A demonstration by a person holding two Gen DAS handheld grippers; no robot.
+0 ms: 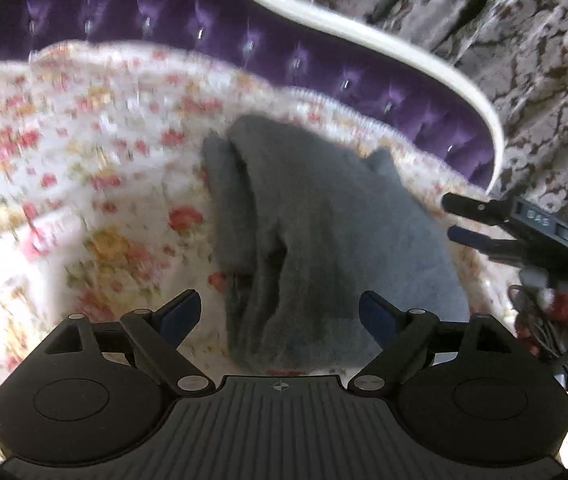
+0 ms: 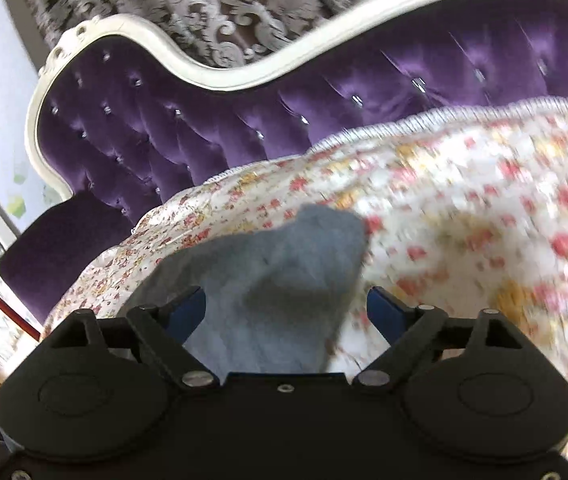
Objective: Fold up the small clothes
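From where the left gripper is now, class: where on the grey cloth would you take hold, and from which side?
Probably the near bunched end of the grey cloth, lying between the open fingers of the left gripper. Come straight forward and low. The raised folds there give the fingers something to pinch, whereas the far part looks flatter on the floral cover. The right gripper is open too.

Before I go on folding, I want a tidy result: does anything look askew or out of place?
The grey cloth lies bunched on the floral bedspread, with a loose fold along its left side and one corner poking up. Both grippers are open, off it.
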